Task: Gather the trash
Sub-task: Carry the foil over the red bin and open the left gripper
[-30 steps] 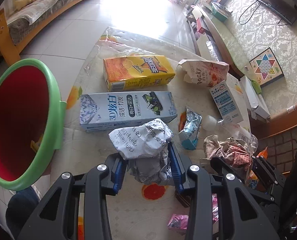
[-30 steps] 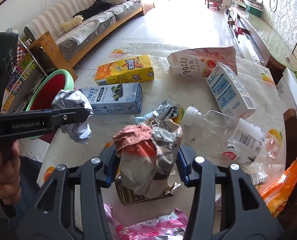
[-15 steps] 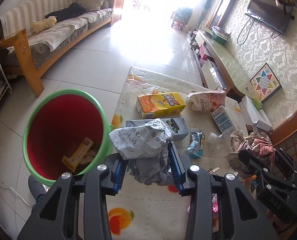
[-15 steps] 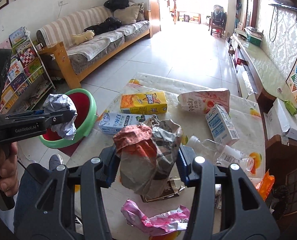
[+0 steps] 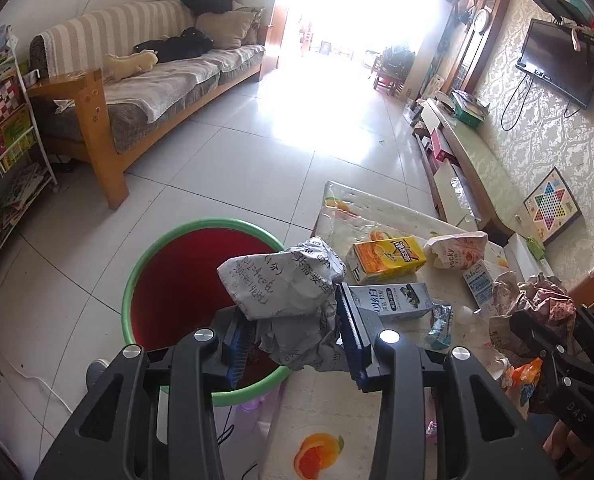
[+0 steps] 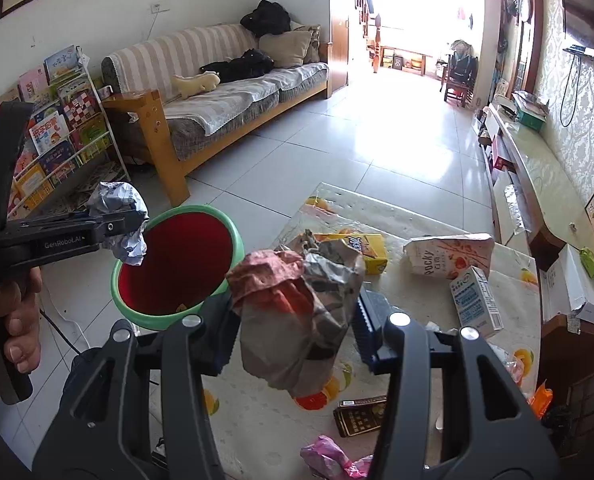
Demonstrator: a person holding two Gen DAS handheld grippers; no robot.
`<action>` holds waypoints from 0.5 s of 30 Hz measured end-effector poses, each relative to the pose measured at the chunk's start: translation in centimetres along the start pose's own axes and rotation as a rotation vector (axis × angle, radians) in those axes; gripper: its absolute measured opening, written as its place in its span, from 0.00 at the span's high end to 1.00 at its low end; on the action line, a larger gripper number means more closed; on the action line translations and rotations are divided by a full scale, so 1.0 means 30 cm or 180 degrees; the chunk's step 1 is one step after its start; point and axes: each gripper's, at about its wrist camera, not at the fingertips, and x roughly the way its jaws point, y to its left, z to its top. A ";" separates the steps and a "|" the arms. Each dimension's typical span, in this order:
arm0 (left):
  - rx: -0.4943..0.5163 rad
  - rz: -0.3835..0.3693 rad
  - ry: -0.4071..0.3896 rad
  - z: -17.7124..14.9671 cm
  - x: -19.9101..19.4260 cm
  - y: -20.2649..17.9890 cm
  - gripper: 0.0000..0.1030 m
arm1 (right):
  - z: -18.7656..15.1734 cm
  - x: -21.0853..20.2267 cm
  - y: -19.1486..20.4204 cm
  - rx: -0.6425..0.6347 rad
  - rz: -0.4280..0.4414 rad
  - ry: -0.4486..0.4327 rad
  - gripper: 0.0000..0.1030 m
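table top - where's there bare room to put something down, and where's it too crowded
Free: the near part of the table, around the printed orange; also the far end beyond the yellow carton. Crowded: the middle and right, from the toothpaste box to the Pocky bag and milk carton.

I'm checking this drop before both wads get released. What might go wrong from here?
The paper wad sits over the bin's table-side rim, so it may bounce out. The brown wad in the right gripper hangs over the table, not the bin; released now, it would land among the boxes.
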 end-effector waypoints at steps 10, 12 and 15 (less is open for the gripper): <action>-0.0118 0.0113 0.0028 0.034 0.055 0.115 0.64 | 0.063 0.070 0.114 -0.0143 0.0145 0.0016 0.54; -0.0148 0.0120 0.0060 0.035 0.074 0.135 0.63 | 0.077 0.087 0.136 -0.0171 0.0175 0.0019 0.54; -0.0192 0.0141 0.0118 0.043 0.107 0.165 0.62 | 0.094 0.114 0.161 -0.0189 0.0216 0.0037 0.54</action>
